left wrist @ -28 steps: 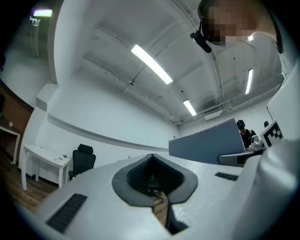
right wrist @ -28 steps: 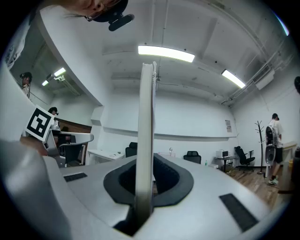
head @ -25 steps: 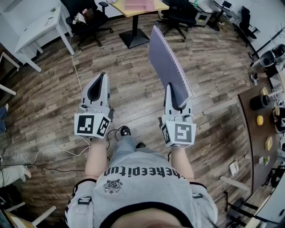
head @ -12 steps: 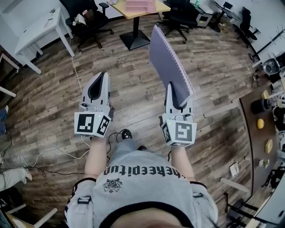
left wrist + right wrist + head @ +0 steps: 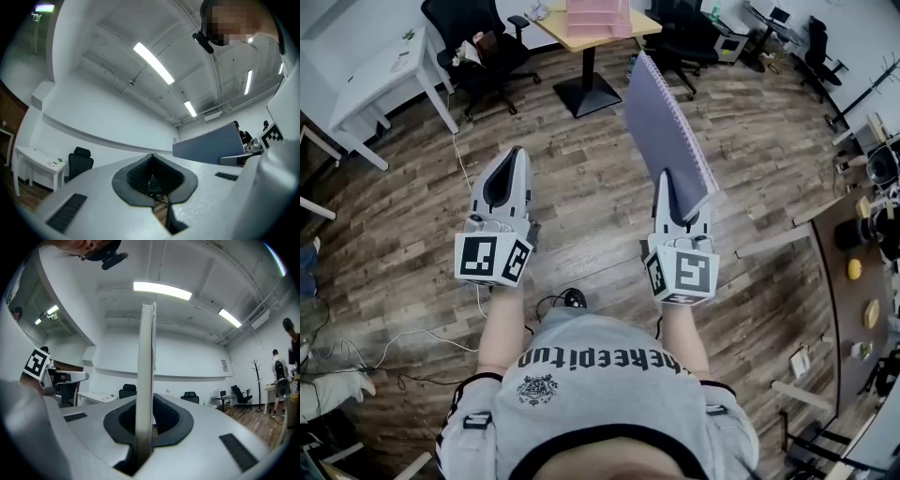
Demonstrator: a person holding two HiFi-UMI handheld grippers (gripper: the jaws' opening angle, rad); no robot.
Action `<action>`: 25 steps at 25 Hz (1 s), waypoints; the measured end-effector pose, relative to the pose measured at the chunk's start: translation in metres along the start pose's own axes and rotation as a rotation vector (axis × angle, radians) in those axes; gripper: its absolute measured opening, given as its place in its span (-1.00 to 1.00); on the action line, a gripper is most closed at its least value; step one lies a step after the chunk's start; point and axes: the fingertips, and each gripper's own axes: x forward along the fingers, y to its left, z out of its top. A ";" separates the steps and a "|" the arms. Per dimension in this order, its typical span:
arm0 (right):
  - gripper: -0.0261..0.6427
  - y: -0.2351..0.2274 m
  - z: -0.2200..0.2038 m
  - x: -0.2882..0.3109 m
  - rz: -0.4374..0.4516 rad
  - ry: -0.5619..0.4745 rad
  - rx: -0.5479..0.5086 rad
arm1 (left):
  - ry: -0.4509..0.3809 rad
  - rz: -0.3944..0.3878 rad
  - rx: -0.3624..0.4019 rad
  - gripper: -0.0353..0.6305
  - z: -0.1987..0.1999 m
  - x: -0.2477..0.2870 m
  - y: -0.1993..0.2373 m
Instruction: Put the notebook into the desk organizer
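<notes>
A purple spiral-bound notebook (image 5: 666, 131) stands on edge in the air, tilted up and away, with my right gripper (image 5: 667, 187) shut on its lower corner. In the right gripper view the notebook (image 5: 145, 376) shows edge-on between the jaws of the right gripper (image 5: 145, 404). My left gripper (image 5: 516, 152) hangs level beside it, shut with nothing in it; in its own view the left gripper (image 5: 151, 158) has its jaws meeting, and the notebook (image 5: 208, 147) shows at the right. A pink desk organizer (image 5: 598, 17) stands on a wooden table (image 5: 567, 39) far ahead.
Both grippers are over a wood-plank floor (image 5: 581, 206). Black office chairs (image 5: 473, 42) and a white desk (image 5: 380, 70) stand at the far left. Cables (image 5: 464, 314) trail on the floor by the feet. A dark counter (image 5: 848, 234) with small items runs along the right.
The floor has slid back under me, and the wooden table with the pink organizer shows lower and nearer. Both grippers keep their pose, and the notebook stays in the right one.
</notes>
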 end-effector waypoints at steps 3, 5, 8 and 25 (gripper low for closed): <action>-0.83 0.004 -0.005 0.017 -0.013 0.000 -0.002 | 0.001 -0.013 0.011 -0.88 -0.004 0.014 0.014; -0.83 0.006 -0.008 0.025 -0.020 0.000 -0.002 | 0.002 -0.023 0.012 -0.88 -0.007 0.021 0.020; -0.83 0.007 -0.010 0.034 -0.030 -0.002 -0.004 | 0.003 -0.034 0.007 -0.88 -0.010 0.031 0.026; -0.83 -0.018 -0.026 0.118 -0.001 -0.030 0.016 | 0.007 -0.028 -0.018 -0.88 -0.044 0.114 0.062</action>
